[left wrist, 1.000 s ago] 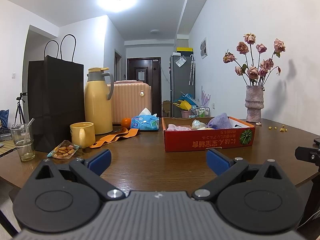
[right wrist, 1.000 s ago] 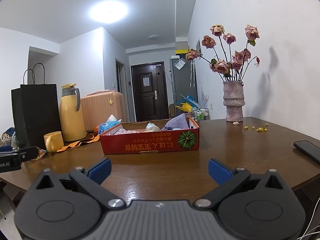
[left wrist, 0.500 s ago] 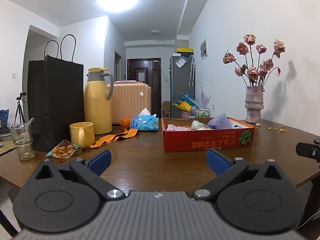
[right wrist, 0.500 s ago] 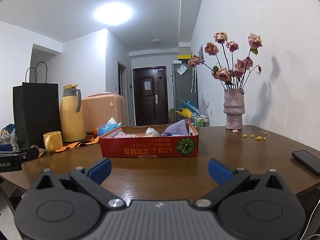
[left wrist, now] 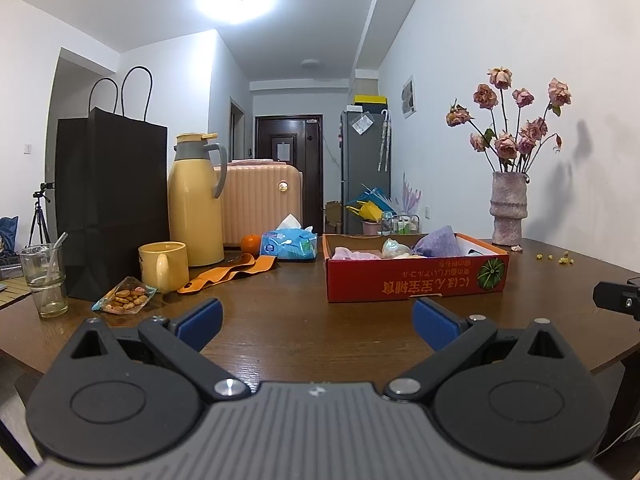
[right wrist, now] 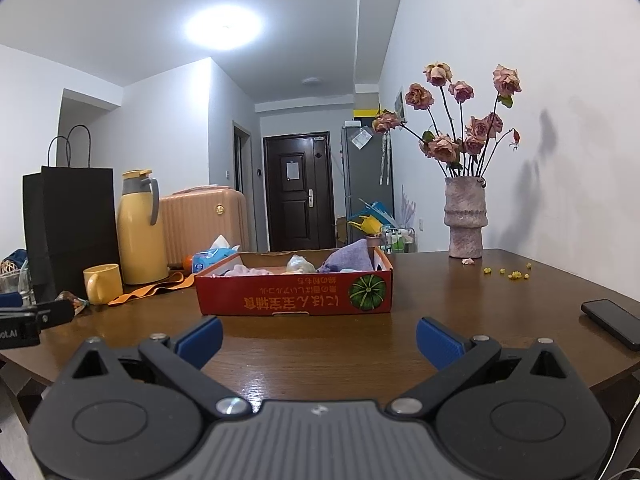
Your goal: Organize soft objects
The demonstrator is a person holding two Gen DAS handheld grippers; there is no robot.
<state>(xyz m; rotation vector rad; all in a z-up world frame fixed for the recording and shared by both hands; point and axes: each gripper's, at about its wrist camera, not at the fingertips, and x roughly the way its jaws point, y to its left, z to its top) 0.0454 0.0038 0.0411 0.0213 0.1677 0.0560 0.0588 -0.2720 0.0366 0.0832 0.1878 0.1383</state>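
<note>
A red cardboard box sits on the wooden table and holds soft items: a purple pouch, a pink cloth and a pale bundle. An orange strap lies left of the box. My left gripper is open and empty, short of the box. My right gripper is open and empty, just in front of the box.
A black paper bag, yellow thermos, yellow mug, glass, snack packet, tissue pack and orange stand at the left. A vase of dried roses stands at the back right. A phone lies at the right edge.
The right gripper's view has tilted upward a little and come slightly nearer the box. The left gripper has barely moved. Both stay open.
</note>
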